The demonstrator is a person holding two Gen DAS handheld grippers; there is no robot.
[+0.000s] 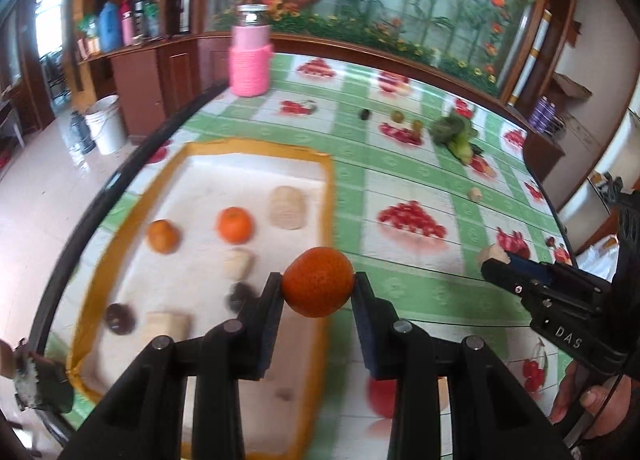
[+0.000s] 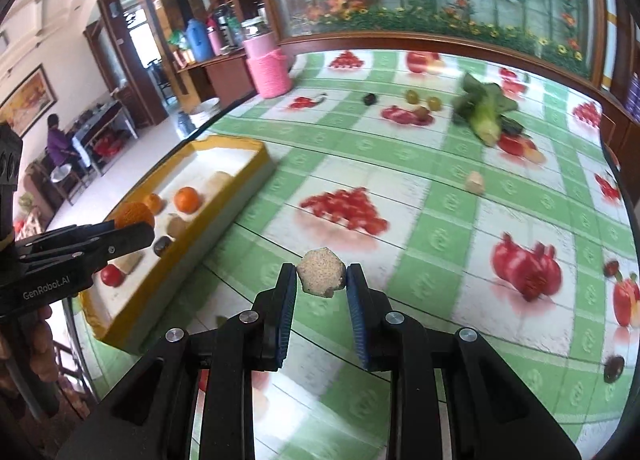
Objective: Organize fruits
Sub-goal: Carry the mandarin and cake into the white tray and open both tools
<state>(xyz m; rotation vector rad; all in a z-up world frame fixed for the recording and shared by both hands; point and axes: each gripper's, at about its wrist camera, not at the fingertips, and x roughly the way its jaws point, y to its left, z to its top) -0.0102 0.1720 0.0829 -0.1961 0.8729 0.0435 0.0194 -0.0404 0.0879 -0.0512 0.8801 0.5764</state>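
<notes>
My left gripper [image 1: 318,286] is shut on an orange [image 1: 318,287] and holds it above the right rim of the yellow-edged tray [image 1: 330,196]. The tray holds two oranges [image 1: 235,225], pale beige pieces [image 1: 286,207] and dark round fruits [image 1: 119,318]. My right gripper [image 2: 322,278] is shut on a beige speckled piece [image 2: 322,277] above the tablecloth, right of the tray [image 2: 224,216]. It shows in the left wrist view [image 1: 496,260] at the right. The left gripper with its orange shows in the right wrist view [image 2: 134,220].
On the fruit-print tablecloth lie a beige piece [image 2: 475,182], a green leafy vegetable [image 2: 486,110], small green fruits [image 2: 422,100] and a dark fruit [image 2: 370,99]. A pink wrapped jar [image 2: 267,66] stands at the far left. The table's edge [image 1: 120,180] runs left of the tray.
</notes>
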